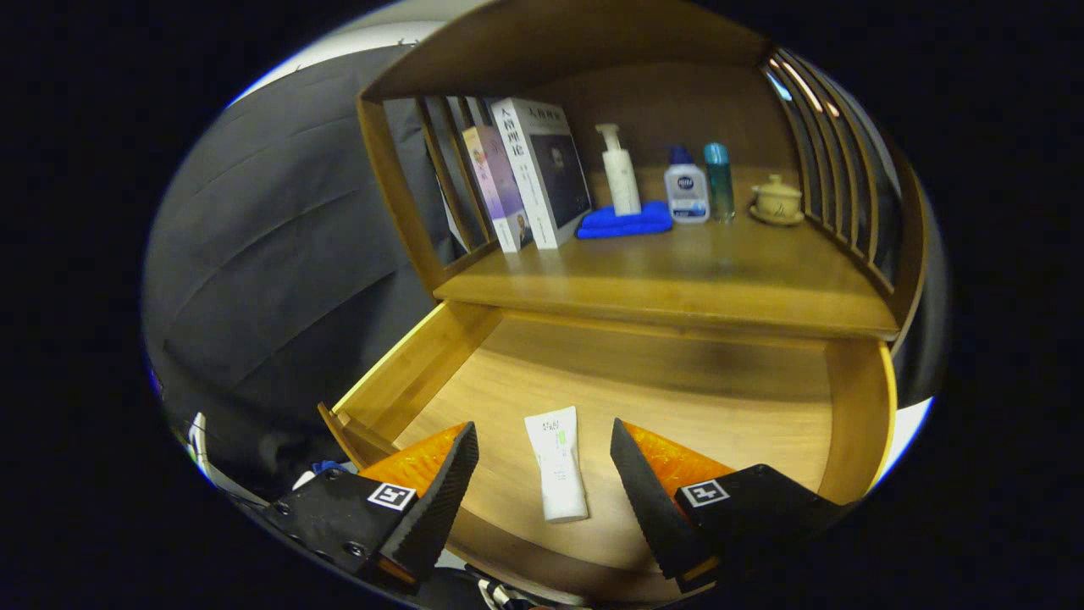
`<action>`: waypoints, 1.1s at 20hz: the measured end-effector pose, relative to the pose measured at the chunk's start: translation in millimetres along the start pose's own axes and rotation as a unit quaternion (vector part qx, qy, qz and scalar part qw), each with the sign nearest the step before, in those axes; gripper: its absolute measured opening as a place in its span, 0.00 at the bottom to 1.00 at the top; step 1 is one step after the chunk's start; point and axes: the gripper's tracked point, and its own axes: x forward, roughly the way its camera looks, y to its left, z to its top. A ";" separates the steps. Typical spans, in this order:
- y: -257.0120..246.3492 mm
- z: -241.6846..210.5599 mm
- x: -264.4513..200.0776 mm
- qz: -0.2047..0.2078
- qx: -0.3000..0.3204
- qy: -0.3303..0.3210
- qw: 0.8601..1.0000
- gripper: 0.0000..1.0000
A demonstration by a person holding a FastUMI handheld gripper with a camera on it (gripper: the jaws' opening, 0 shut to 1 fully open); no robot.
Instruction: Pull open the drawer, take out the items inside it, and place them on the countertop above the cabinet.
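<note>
Wooden drawer point(423, 364) stands pulled well out from beneath the countertop point(660, 280), its floor exposed. One item is seen on that floor: a white tube point(559, 464), lying flat near the drawer's front edge with its cap end toward the front. The gripper point(544, 457) is spread wide, one finger on each side of the tube, neither touching it; the straddle appears set up for a pinch across the tube's width. Whether the fingers are low enough to close on it cannot be told. Above the drawer, the countertop already carries two books point(525, 182), a blue cloth point(627, 222) with a pump bottle point(620, 174) on it, two small bottles point(701, 185) and a lidded cup point(777, 202), all set toward the back, which leaves the front strip nearest the drawer bare for placement.
</note>
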 end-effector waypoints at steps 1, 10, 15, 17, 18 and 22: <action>-5.7 -4.4 4.4 -0.005 -0.011 0.022 1.000 0.98; -3.2 -8.3 36.0 -0.007 -0.159 0.150 0.976 0.98; -7.9 -36.3 63.8 -0.007 -0.147 0.227 0.963 0.98; -12.2 -47.3 66.6 -0.007 -0.150 0.255 0.955 0.98; -10.9 -47.4 63.8 -0.004 -0.145 0.262 0.954 0.98; -20.5 -63.0 69.3 -0.006 -0.158 0.304 0.939 0.99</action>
